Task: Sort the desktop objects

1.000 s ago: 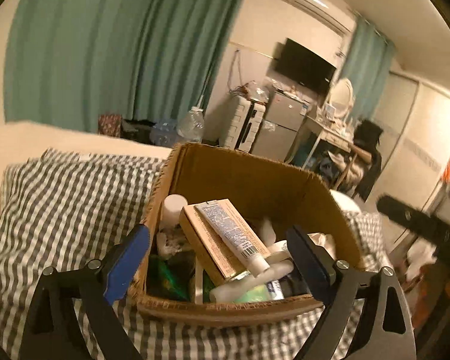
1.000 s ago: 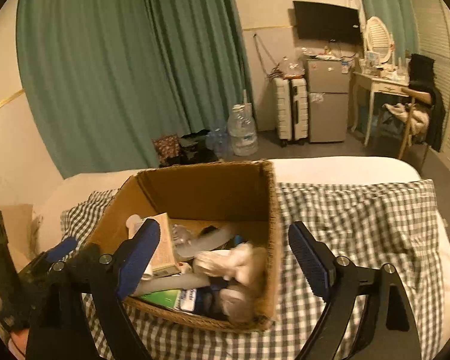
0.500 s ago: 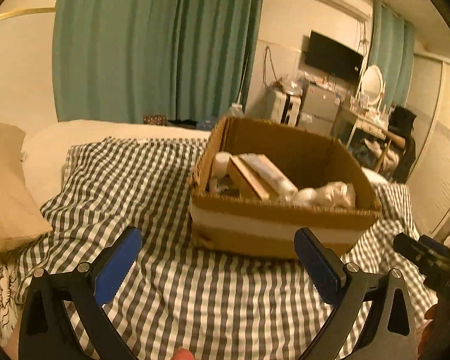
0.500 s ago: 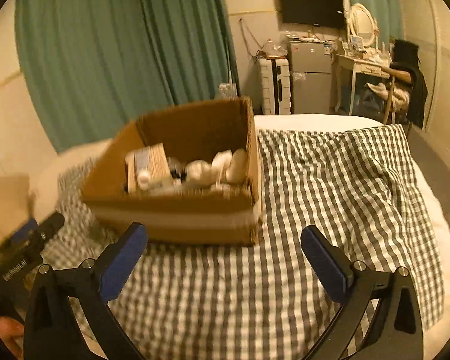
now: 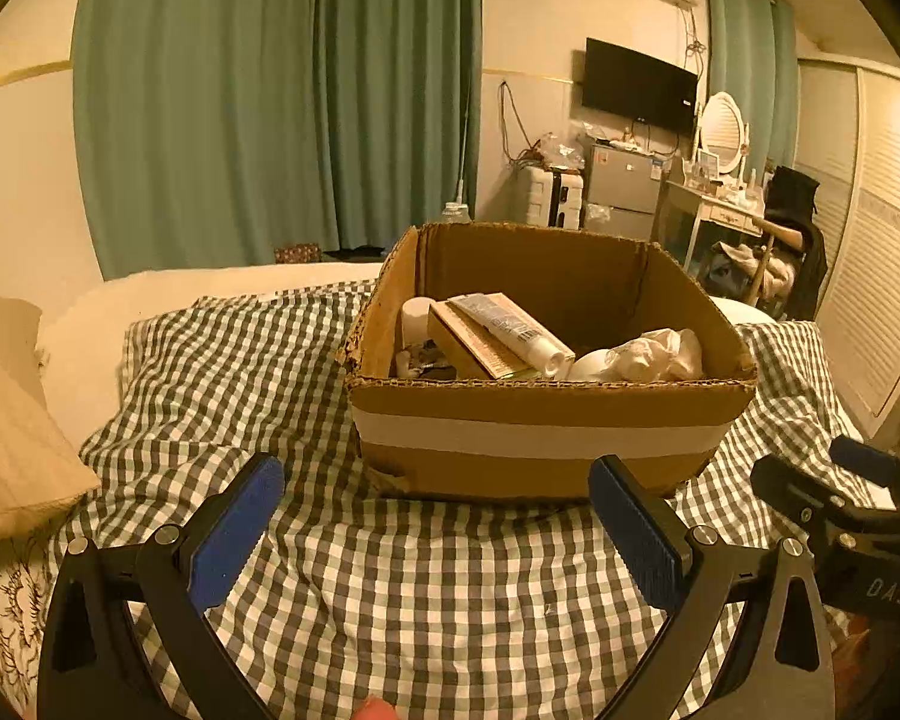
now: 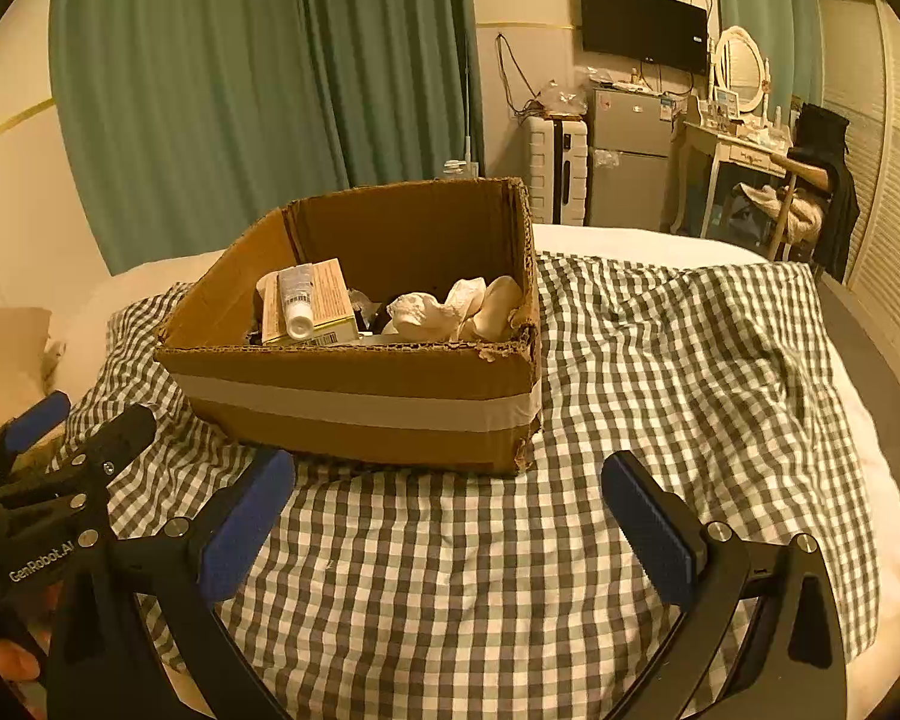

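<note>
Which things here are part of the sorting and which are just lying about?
Job: cardboard box, white tube, flat carton, crumpled tissue.
Lying about: pillow, checked blanket, television, fridge, suitcase.

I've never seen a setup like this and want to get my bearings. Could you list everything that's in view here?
cardboard box: one, brown with a white tape band, on the checked cloth
tube: one, white, lying on the carton in the box
carton: one, tan, leaning inside the box
crumpled tissue: one wad, white, right side of the box
checked cloth: one, grey and white, spread over the bed
pillow: one, beige, at left
curtains: green, behind the bed
television: one, black, on the wall
left gripper: black with blue pads, open, empty
right gripper: black with blue pads, open, empty
</note>
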### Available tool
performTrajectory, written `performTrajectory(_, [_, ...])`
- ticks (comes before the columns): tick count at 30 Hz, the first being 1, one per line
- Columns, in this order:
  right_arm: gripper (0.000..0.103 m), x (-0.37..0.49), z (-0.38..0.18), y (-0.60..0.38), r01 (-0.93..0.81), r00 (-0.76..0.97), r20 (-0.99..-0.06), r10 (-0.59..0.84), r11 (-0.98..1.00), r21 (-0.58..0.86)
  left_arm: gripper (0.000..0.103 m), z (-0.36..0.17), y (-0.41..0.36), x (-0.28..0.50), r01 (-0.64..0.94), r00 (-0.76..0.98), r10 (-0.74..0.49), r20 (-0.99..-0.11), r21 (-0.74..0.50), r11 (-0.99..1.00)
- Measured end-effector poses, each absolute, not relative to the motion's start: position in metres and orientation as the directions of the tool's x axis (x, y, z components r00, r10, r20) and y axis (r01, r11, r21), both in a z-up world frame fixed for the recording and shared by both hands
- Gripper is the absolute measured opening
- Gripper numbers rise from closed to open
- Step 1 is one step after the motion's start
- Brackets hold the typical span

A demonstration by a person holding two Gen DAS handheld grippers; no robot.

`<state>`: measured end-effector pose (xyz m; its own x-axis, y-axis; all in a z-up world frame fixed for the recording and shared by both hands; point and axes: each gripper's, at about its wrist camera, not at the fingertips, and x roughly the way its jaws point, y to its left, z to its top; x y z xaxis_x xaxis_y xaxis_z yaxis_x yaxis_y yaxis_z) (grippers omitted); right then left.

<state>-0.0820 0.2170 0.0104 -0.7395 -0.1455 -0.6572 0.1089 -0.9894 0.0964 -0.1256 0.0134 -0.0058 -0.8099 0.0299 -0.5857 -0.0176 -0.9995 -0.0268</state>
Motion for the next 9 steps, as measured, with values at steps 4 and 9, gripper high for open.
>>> performTrajectory(4, [0.103,-0.0846,0.0029,0.2118,0.115,-0.728,-0.671,-0.140,-0.990,0.081,0.103,-0.0101,0.0113,-0.1303,-0.032,-0.809,0.055,-0.585,-0.050,-0.998])
performTrajectory(9, [0.103,-0.0847,0.0004,0.2109,0.114,-0.728,-0.672,-0.135,-0.991,0.075,0.103,-0.0076,0.0144,-0.1285,-0.052,-0.832,0.066,-0.551,-0.041,-0.998])
